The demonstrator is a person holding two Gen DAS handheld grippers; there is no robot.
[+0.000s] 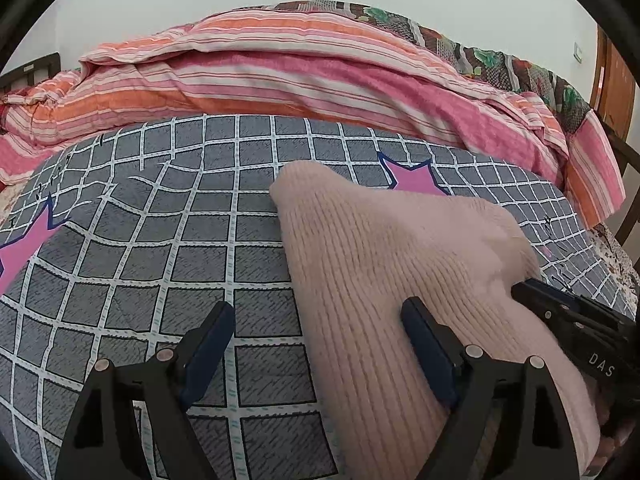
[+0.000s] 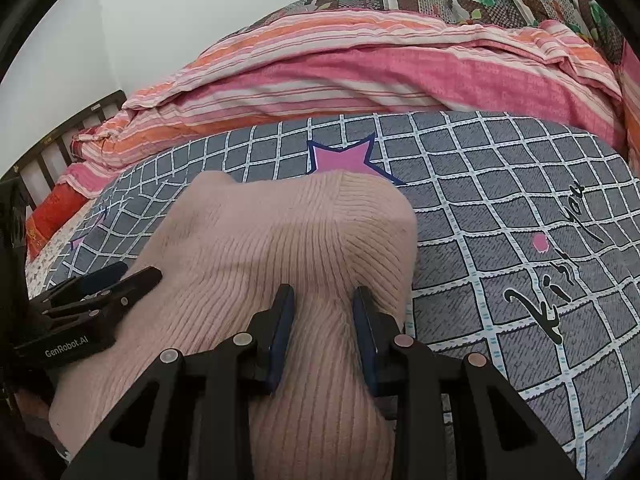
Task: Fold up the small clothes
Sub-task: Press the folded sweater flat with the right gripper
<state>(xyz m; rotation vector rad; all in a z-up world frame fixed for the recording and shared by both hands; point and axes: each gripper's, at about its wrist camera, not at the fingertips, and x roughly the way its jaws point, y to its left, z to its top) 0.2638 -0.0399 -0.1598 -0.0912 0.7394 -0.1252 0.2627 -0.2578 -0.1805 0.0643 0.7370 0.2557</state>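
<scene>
A pale pink ribbed knit garment [image 1: 392,264] lies on a grey checked bed cover [image 1: 160,240]; it also shows in the right wrist view [image 2: 280,240]. My left gripper [image 1: 318,312] is open at the garment's left edge, one finger over the cover and one over the knit. My right gripper [image 2: 322,296] is closed on a bunched ridge of the knit near its right edge. The right gripper also shows in the left wrist view [image 1: 560,312], and the left gripper in the right wrist view [image 2: 120,280].
A pink and orange striped quilt [image 1: 320,76] is piled along the far side of the bed, with a patterned blanket [image 1: 480,52] behind it. A dark wooden bed frame [image 2: 60,148] shows at the left. The cover [image 2: 520,240] carries pink stars and black lettering.
</scene>
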